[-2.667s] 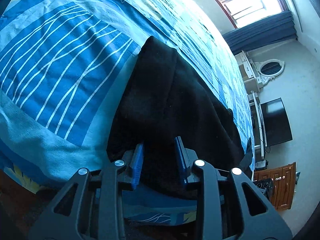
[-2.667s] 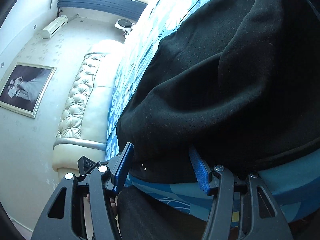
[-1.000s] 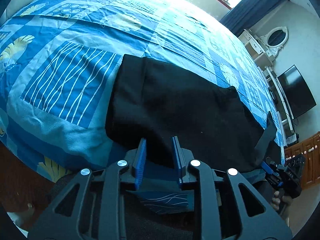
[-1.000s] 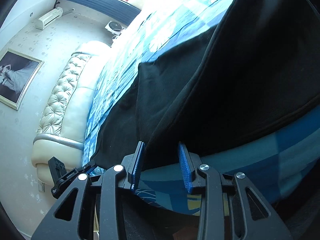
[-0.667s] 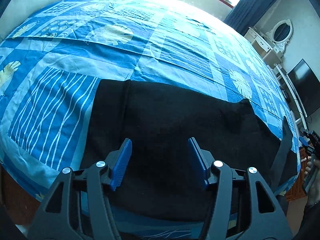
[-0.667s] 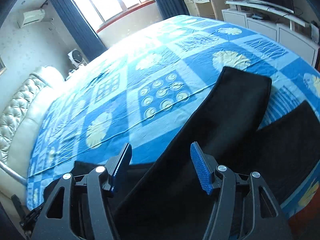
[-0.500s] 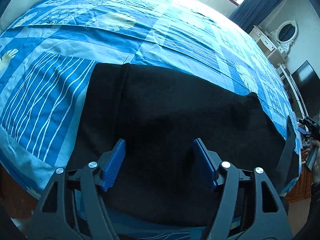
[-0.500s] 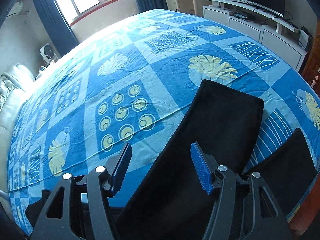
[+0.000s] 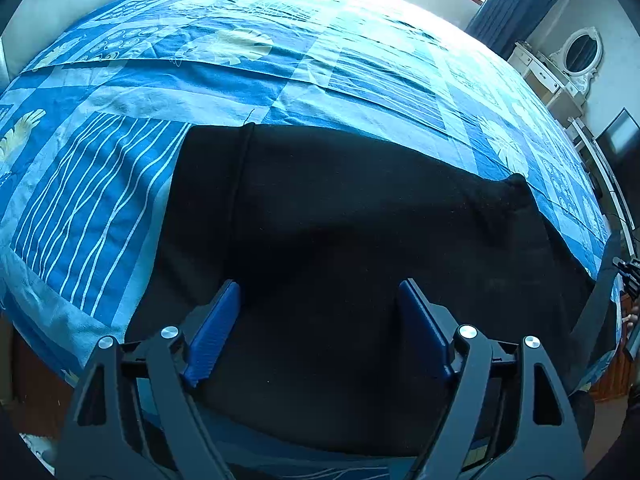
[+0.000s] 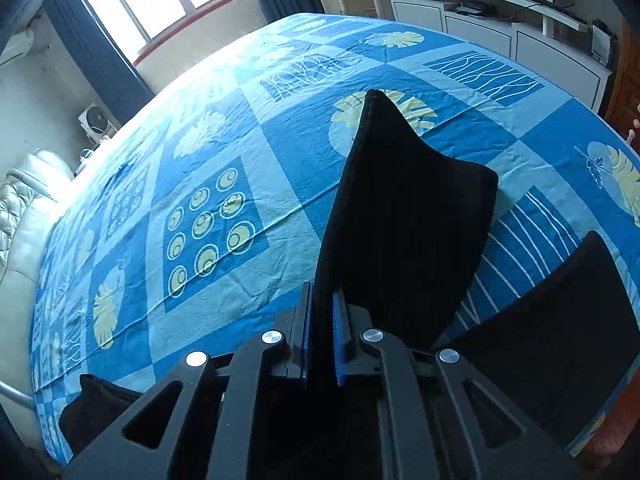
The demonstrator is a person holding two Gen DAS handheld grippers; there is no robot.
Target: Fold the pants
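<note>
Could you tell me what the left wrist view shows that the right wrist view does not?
Only the left wrist view shows the left gripper, its jaws opening over the flat pants, gripping nothing, and an oval mirror. Only the right wrist view shows the right gripper shut on a raised pant leg, and the padded headboard. Both show the black pants on the blue patterned bedspread.

I see the pants point(image 9: 360, 240) as matt black cloth, faintly fuzzy — the bedspread point(image 9: 280, 60) is thin printed cotton, creased. My left gripper point(image 9: 318, 308) looks like matt black plastic, with ribbed blue pads point(image 9: 216, 328) — shiny metal screws.
</note>
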